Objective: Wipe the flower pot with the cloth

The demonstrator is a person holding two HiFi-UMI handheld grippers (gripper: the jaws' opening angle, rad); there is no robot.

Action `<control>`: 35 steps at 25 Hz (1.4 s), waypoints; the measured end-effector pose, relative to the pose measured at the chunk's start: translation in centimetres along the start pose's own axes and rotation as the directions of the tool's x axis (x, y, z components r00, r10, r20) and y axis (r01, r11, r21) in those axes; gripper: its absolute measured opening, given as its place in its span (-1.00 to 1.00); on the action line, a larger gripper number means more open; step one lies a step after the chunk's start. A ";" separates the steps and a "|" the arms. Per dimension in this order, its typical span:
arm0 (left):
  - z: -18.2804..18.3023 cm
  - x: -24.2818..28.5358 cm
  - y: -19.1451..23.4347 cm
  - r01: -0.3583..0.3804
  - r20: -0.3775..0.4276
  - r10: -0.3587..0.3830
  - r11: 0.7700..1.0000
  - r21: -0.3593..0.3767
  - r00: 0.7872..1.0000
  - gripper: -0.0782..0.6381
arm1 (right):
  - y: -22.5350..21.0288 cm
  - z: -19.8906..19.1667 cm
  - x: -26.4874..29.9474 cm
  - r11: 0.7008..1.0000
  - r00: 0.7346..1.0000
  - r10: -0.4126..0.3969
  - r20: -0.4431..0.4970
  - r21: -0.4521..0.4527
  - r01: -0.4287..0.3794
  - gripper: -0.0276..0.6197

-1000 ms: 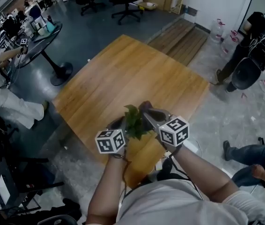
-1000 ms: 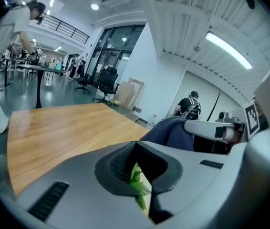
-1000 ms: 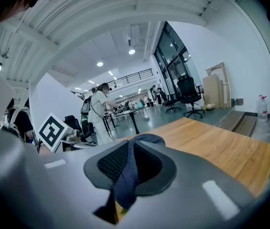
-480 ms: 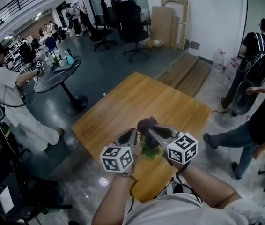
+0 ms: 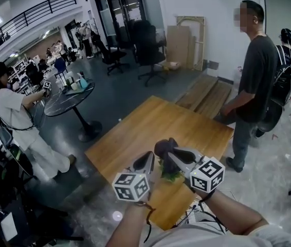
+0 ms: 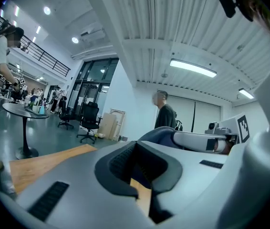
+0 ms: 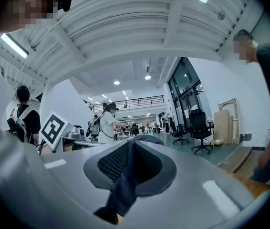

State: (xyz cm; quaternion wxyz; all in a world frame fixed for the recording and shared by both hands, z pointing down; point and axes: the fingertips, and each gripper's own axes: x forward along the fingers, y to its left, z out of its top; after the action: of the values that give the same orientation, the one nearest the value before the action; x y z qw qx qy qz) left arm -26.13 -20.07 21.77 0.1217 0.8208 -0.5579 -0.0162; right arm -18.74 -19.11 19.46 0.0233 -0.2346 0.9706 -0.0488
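Observation:
A green plant (image 5: pixel 170 172) shows between my two raised grippers, over the near edge of the wooden table (image 5: pixel 150 122); its flower pot is hidden behind them. My left gripper (image 5: pixel 149 158) (image 6: pixel 140 175) has its jaws closed on a thin tan strip (image 6: pixel 143 197), which looks like the pot's rim. My right gripper (image 5: pixel 172 153) (image 7: pixel 130 168) is shut on a dark blue cloth (image 5: pixel 162 147) (image 7: pixel 125 190), which hangs down through its jaws. In the left gripper view that cloth (image 6: pixel 159 135) bunches just beyond the jaws, beside the right gripper's finger (image 6: pixel 197 140).
A person in black (image 5: pixel 251 76) stands at the table's right corner. A round dark table (image 5: pixel 71 94) and a person in white (image 5: pixel 12 112) are at the left. Office chairs (image 5: pixel 145 50) and wooden pallets (image 5: pixel 207 94) stand beyond.
The head view has tilted up toward the room. A person in black has walked up to the table's right side. Both grippers stay together around the plant.

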 end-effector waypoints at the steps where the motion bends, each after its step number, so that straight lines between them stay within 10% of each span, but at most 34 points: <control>1: 0.0 -0.5 -0.6 0.001 0.005 -0.001 1.000 0.001 1.000 -0.76 | 0.5 0.0 -0.6 1.000 1.000 0.003 0.003 0.002 -0.003 -0.78; 21: -8.8 -10.5 -26.0 -0.049 -0.018 0.049 0.999 0.005 0.999 -0.76 | 8.7 -2.7 -26.8 0.998 0.998 0.060 -0.027 0.015 -0.059 -0.79; 35: -7.9 -11.8 -29.9 -0.080 0.012 0.080 0.997 0.023 0.997 -0.76 | 9.5 -0.5 -31.2 0.998 0.998 0.069 0.010 -0.010 -0.069 -0.79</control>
State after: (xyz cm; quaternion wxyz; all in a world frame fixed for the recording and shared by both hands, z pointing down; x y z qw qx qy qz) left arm -2.07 2.63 21.68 0.1097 0.7991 -0.5911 -0.0092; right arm 4.66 3.57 19.64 0.0288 -0.2013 0.9782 -0.0421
